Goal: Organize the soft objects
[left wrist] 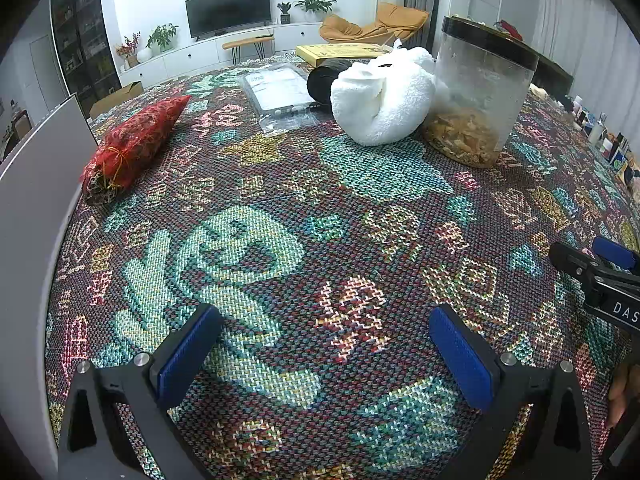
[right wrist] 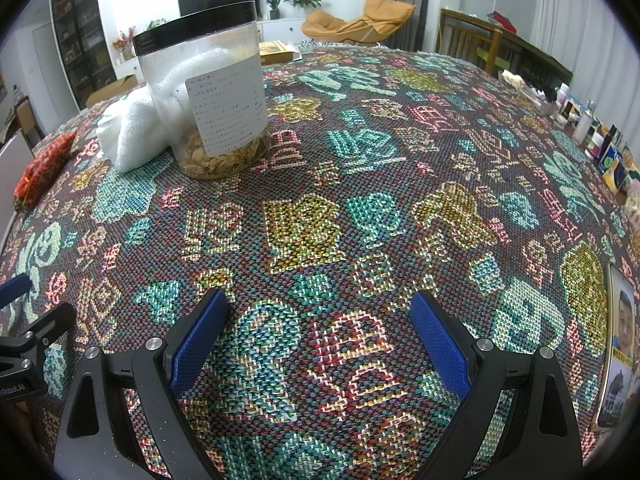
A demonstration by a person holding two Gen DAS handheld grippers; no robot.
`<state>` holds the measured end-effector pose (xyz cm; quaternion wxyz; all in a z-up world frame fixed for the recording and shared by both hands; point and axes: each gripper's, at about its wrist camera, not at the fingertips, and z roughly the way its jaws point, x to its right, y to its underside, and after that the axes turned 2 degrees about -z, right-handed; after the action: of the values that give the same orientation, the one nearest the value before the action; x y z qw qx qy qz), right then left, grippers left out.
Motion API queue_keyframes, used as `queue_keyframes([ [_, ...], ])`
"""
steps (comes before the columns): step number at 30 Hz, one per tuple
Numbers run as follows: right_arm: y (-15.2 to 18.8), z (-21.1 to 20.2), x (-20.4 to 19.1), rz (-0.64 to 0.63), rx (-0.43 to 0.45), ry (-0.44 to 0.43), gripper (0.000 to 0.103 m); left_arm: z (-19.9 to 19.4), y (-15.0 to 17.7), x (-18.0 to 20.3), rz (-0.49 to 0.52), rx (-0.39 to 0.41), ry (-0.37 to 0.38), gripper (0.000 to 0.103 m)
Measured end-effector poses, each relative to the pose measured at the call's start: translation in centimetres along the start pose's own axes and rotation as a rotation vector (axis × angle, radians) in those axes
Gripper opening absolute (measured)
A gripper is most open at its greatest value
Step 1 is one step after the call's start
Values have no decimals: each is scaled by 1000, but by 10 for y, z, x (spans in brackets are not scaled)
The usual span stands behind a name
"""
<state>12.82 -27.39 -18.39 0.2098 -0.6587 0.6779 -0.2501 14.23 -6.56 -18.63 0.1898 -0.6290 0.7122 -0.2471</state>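
Observation:
A rolled white towel (left wrist: pixel 382 96) lies on the patterned tablecloth (left wrist: pixel 320 240), touching a clear plastic jar (left wrist: pixel 478 92) with a black lid. A red mesh pouch (left wrist: pixel 134 142) lies at the far left. A black soft roll (left wrist: pixel 324 80) sits behind the towel. My left gripper (left wrist: pixel 324 344) is open and empty above the cloth, well short of them. In the right wrist view the towel (right wrist: pixel 128 136), jar (right wrist: pixel 208 92) and pouch (right wrist: pixel 44 168) sit at the upper left. My right gripper (right wrist: pixel 320 336) is open and empty.
A flat clear packet (left wrist: pixel 280 92) and a yellow box (left wrist: pixel 340 51) lie at the back. A white panel (left wrist: pixel 36 208) stands at the left edge. Small bottles and boxes (right wrist: pixel 592 136) line the right edge. A phone (right wrist: pixel 620 344) lies at the right.

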Motion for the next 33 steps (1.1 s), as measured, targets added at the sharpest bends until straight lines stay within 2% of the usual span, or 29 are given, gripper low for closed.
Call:
queue_keyframes([
  [28,0,0,0,0,0,0,94,0,1,0,1,-1,-2,103],
  [32,0,0,0,0,0,0,94,0,-10,-3,23,-57,-10,103],
  [33,0,0,0,0,0,0,94,-3,-18,-7,30,-48,-30,103],
])
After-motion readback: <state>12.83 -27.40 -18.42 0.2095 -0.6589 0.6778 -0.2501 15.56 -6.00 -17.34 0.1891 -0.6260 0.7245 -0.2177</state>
